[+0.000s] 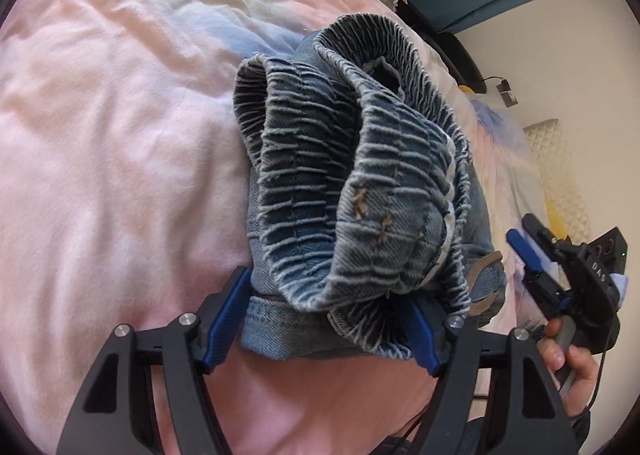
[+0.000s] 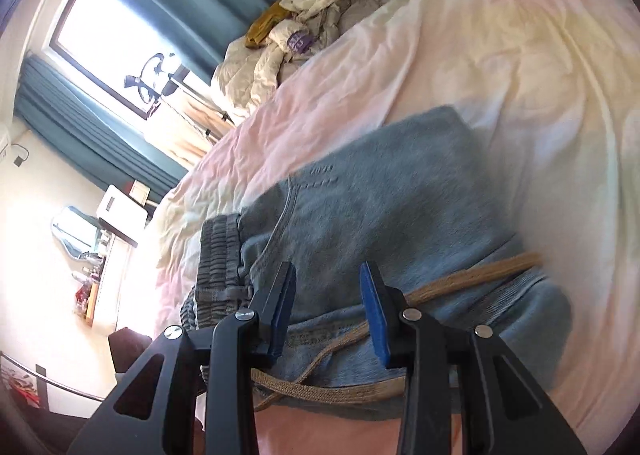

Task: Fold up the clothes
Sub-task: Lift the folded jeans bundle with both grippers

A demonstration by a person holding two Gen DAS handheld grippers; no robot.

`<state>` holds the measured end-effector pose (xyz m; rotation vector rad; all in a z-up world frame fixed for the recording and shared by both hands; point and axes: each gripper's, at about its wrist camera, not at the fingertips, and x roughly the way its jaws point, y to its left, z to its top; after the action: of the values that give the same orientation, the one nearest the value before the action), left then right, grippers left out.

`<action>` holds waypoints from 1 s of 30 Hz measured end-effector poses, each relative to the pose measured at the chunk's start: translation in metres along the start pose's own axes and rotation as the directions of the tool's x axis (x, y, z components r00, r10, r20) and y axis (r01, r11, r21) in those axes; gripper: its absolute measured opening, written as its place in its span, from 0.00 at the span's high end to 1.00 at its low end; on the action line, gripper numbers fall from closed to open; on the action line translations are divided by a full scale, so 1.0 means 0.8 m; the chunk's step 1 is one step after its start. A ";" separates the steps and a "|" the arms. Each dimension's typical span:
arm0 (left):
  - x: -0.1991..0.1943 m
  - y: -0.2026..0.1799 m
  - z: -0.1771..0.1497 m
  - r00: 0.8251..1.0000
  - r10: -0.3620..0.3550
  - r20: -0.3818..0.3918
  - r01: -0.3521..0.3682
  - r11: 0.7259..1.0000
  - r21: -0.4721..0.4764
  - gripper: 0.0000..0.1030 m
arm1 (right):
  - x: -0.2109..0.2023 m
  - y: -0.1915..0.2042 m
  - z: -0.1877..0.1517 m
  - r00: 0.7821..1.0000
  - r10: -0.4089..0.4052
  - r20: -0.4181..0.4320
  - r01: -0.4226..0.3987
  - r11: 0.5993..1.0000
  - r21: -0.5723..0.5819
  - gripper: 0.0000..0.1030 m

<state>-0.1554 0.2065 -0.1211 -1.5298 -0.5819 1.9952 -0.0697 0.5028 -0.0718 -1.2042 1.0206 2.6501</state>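
Looking through the left wrist view, we've got the left claw (image 1: pixel 320 319) clamped wide around the bunched jeans (image 1: pixel 352 183) on the pink bed (image 1: pixel 112 135). Right wrist view: right claw (image 2: pixel 328 307) half-open over the jeans' drawstring (image 2: pixel 460 279), gripping nothing.

I am holding the folded jeans (image 1: pixel 352 191) on the bed cover (image 1: pixel 112 143), with their bundled waistband lying between the fingers of my left gripper (image 1: pixel 320 323). My right gripper (image 1: pixel 560 267) is hanging just to their right. A heap of clothes (image 2: pixel 296 43) is lying behind, at the bed's far end.
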 end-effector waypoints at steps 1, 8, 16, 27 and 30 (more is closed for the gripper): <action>0.002 0.003 0.002 1.000 -0.015 -0.004 0.015 1.000 -0.009 0.29 | -0.004 -0.003 0.009 1.000 -0.029 0.011 0.029 0.999 -0.023 0.66; 0.016 0.001 0.007 0.999 -0.036 0.000 0.036 0.999 -0.004 0.29 | 0.011 -0.082 0.020 0.978 -0.204 -0.047 0.200 0.976 -0.083 0.56; 0.024 -0.003 0.009 0.999 -0.052 0.013 0.052 0.999 -0.002 0.28 | 0.038 -0.132 0.015 0.988 -0.089 -0.127 0.099 0.992 0.074 0.27; 0.037 -0.005 0.018 0.995 -0.105 0.002 0.105 0.994 -0.027 0.27 | 0.070 -0.162 0.009 0.978 0.135 -0.157 -0.098 0.970 0.224 0.29; 0.035 -0.015 0.017 0.998 -0.066 0.015 0.066 0.998 0.002 0.35 | 0.062 -0.154 0.010 0.981 0.119 -0.152 -0.090 0.979 0.185 0.40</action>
<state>-0.1725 0.2342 -0.1304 -1.4773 -0.6294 1.9578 -0.0715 0.5932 -0.1688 -1.3800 1.3496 2.5015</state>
